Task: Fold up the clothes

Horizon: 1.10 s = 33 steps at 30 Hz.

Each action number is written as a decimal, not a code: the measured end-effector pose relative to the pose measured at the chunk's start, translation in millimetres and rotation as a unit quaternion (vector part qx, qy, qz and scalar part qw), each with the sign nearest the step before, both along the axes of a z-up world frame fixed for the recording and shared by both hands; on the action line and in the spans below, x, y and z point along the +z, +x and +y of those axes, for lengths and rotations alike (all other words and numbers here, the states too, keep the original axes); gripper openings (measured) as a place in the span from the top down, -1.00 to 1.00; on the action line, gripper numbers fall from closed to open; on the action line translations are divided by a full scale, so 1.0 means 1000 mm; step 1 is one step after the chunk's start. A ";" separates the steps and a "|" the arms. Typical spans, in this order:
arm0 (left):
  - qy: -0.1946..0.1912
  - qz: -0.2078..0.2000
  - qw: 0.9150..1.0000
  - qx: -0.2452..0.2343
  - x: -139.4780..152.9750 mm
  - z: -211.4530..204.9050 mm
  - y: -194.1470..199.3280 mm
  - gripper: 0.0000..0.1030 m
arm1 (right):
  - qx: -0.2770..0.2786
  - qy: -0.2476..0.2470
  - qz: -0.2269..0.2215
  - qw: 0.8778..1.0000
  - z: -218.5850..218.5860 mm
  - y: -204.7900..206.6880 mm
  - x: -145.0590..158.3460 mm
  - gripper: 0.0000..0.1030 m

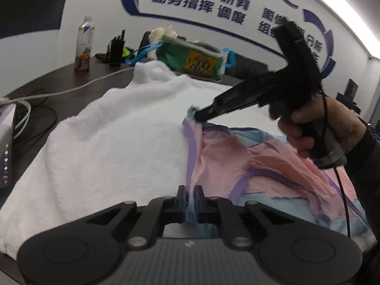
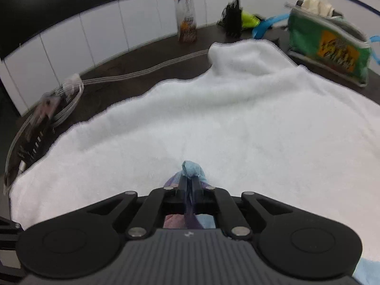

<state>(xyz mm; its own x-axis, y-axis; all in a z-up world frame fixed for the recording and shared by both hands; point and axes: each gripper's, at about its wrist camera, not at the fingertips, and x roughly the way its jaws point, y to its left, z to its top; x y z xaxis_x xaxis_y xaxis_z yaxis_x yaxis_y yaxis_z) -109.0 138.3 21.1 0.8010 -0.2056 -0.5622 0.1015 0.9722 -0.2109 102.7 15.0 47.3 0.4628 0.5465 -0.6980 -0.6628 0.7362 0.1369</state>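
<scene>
A pink and light-blue garment (image 1: 239, 159) with purple trim lies on a white towel (image 1: 114, 137) that covers the dark table. My left gripper (image 1: 190, 193) is shut on the garment's near edge, with blue cloth between its fingers. My right gripper (image 1: 198, 116), seen from the side in the left wrist view, is shut on the garment's far corner. In the right wrist view the right gripper (image 2: 189, 182) pinches a bunched blue corner of the garment (image 2: 192, 169) above the towel (image 2: 237, 123).
A drink bottle (image 1: 83, 45), black holder (image 1: 116, 47), green pouch (image 1: 192, 61) and blue straps stand at the table's back edge. A white cable (image 2: 142, 71) runs along the left. A phone (image 1: 6, 147) lies at the left edge.
</scene>
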 end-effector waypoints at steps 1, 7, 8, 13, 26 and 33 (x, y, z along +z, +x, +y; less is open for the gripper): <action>0.006 0.000 1.000 -0.004 -0.001 -0.002 -0.002 0.87 | 0.002 -0.006 0.000 1.000 0.005 -0.001 -0.003 0.94; -0.010 -0.050 0.999 0.006 0.025 -0.003 -0.023 0.55 | 0.011 0.018 0.004 1.000 -0.063 -0.012 0.015 0.25; -0.021 -0.065 0.998 -0.004 0.032 -0.004 -0.028 0.49 | 0.014 0.013 0.001 1.000 -0.071 -0.014 0.014 0.25; -0.003 -0.022 0.995 -0.099 0.025 -0.071 -0.008 0.37 | 0.047 0.019 0.037 0.998 -0.083 -0.008 -0.002 0.30; 0.198 -0.022 0.980 -0.022 0.001 -0.092 0.001 0.58 | 0.081 0.012 0.013 0.997 -0.078 -0.026 -0.003 0.91; 0.199 -0.031 0.979 -0.040 0.002 -0.096 -0.003 0.58 | 0.103 -0.035 -0.037 0.993 -0.095 -0.082 -0.009 0.20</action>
<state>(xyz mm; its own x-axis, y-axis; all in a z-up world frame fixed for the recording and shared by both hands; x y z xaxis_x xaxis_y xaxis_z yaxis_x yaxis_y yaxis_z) -112.1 42.0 23.4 0.8263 -0.0431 -0.5615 0.1812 0.9644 0.1926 20.7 -80.4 38.7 0.3975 0.5867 -0.7055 -0.8069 0.5896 0.0356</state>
